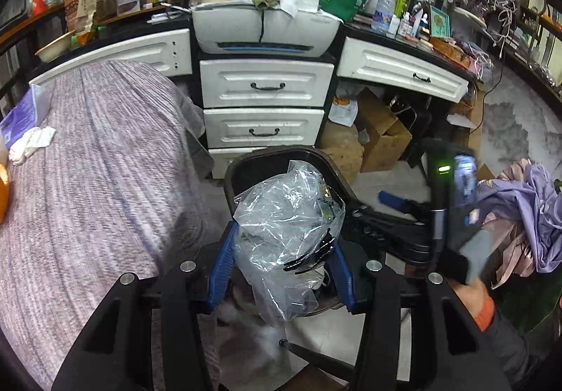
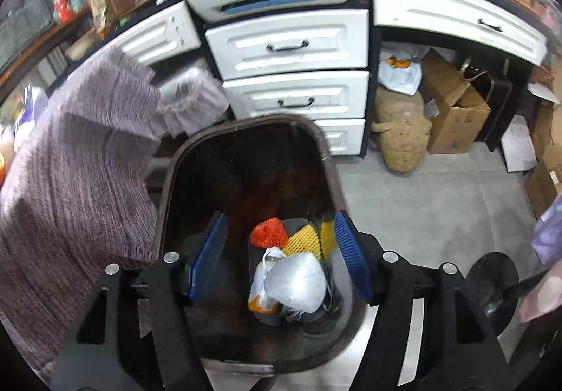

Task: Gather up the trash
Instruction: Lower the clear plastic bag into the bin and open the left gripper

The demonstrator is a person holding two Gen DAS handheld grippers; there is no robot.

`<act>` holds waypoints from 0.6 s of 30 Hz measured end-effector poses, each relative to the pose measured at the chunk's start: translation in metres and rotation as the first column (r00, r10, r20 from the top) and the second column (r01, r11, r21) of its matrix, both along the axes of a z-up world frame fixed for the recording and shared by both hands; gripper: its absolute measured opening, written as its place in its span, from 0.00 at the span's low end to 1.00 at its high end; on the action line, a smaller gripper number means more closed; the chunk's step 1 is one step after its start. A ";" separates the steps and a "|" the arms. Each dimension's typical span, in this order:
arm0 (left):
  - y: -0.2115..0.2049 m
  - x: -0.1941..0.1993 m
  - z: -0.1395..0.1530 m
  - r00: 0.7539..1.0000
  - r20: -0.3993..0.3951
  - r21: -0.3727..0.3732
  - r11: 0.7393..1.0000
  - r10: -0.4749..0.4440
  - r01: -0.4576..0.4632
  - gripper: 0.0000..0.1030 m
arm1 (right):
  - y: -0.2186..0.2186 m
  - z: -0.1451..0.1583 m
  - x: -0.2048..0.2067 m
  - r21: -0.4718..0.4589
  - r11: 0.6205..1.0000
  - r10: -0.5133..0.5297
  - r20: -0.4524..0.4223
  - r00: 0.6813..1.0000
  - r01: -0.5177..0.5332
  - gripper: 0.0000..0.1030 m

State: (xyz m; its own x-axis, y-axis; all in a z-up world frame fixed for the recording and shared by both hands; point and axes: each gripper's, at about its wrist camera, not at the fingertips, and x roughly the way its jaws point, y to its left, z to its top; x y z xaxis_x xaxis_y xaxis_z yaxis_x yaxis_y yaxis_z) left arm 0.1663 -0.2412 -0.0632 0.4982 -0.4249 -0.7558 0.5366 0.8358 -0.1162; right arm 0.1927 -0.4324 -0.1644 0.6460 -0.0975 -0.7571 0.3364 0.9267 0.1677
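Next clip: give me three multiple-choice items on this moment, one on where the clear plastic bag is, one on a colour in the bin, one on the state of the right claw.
1. Where is the clear bag?
A. Between the left claw's pads, above the bin
B. Lying on the bed
C. On the printer

2. What colour is the mask in the bin?
A. Black
B. White
C. Green

3. What state is the right claw in?
A. Shut on the mask
B. Shut on an orange net
C. Open, holding nothing

Answers:
1. A: the crumpled bag sits between the blue pads in the left wrist view, with the bin's rim behind it.
2. B: a white mask lies on the trash beside the orange net and the yellow net.
3. C: its pads stand wide apart over the bin, nothing between them.
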 end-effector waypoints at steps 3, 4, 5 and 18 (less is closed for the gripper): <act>-0.010 0.003 -0.007 1.000 -0.021 0.013 1.000 -0.015 0.016 0.48 | -0.010 0.012 -0.017 -0.004 0.999 -0.054 0.042 0.998 0.054 0.69; -0.012 0.003 -0.009 1.000 -0.022 0.018 1.000 -0.020 0.020 0.48 | -0.014 0.015 -0.023 -0.004 0.998 -0.070 0.057 0.996 0.070 0.71; -0.014 0.004 -0.011 0.999 -0.024 0.024 0.999 -0.025 0.026 0.48 | -0.018 0.019 -0.027 -0.004 0.996 -0.083 0.069 0.994 0.084 0.71; -0.050 0.021 -0.052 0.987 -0.141 0.062 0.994 -0.076 0.085 0.48 | -0.044 0.045 -0.075 -0.006 0.977 -0.209 0.160 0.965 0.213 0.74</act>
